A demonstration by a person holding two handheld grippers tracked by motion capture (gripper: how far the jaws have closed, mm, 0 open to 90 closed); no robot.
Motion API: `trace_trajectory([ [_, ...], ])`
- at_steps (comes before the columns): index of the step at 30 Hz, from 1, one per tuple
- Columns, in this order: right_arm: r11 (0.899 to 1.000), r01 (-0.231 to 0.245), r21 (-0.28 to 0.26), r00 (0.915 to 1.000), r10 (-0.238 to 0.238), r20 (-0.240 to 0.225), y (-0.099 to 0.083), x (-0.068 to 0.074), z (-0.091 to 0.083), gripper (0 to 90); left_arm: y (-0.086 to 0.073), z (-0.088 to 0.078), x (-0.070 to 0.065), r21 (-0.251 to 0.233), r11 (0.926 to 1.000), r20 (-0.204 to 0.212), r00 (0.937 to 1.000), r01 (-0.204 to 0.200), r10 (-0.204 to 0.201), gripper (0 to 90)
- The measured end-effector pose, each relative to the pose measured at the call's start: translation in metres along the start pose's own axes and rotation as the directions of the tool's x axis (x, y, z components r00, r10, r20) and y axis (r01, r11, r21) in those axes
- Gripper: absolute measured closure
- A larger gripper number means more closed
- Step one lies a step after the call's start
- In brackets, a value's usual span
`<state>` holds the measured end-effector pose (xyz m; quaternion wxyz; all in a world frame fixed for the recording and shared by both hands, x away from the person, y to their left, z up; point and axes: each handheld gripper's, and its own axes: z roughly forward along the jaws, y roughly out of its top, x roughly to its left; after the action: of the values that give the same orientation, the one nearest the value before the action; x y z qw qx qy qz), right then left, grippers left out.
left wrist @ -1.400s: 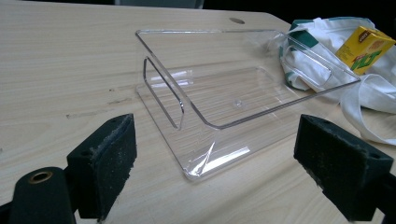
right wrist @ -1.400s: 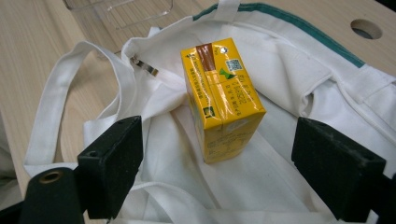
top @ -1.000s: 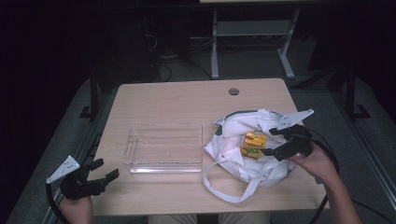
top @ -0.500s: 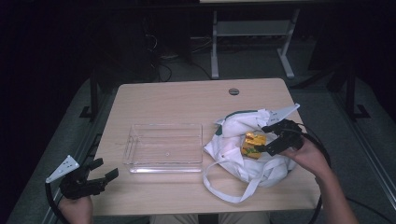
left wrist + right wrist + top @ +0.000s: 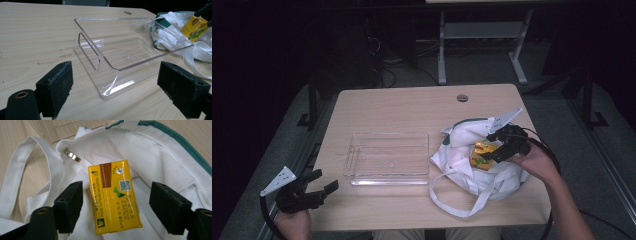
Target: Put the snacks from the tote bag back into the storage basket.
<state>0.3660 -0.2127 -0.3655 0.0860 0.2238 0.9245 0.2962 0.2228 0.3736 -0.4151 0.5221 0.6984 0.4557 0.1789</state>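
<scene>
The wooden counter [image 5: 402, 105] carries two big things: a clear plastic tray [image 5: 388, 157] in the middle and, just at its right, a white cloth bag [image 5: 472, 170] with green trim that lies open. Inside the bag's mouth rests a yellow drink carton [image 5: 112, 197], lying on the cloth.

The right gripper [image 5: 498, 150] reaches into the bag, and its jaws have just been closing with the carton between them. In the right gripper view one jaw is near the carton's left side, but the other is clearly apart from it, so the pads do not press yet. The left gripper [image 5: 319, 189] waits at the counter's near left edge, jaws wide apart with nothing between them, pointing toward the tray.

The risk I see: the carton sits off-centre and slightly turned between the jaws, so one pad could meet it first and push it sideways on the soft cloth. The loose fabric may also be pinched together with the carton.
</scene>
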Motion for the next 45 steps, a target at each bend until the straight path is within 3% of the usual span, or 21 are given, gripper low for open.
trace_trajectory([
  [23, 0.993, 0.056, 0.105, 0.9984, -0.056, -0.004, 0.007, 0.001, 0.021, 43.2, 0.0, -0.001, 0.002, -0.007, 1.0, -0.001, 1.0, 0.006, -0.006, 12.7],
  [45, 0.993, 0.072, 0.092, 0.9974, -0.071, -0.012, 0.006, 0.0, 0.024, 45.7, 0.0, -0.001, 0.001, -0.015, 0.9999, 0.006, 1.0, 0.006, -0.006, 12.7],
])
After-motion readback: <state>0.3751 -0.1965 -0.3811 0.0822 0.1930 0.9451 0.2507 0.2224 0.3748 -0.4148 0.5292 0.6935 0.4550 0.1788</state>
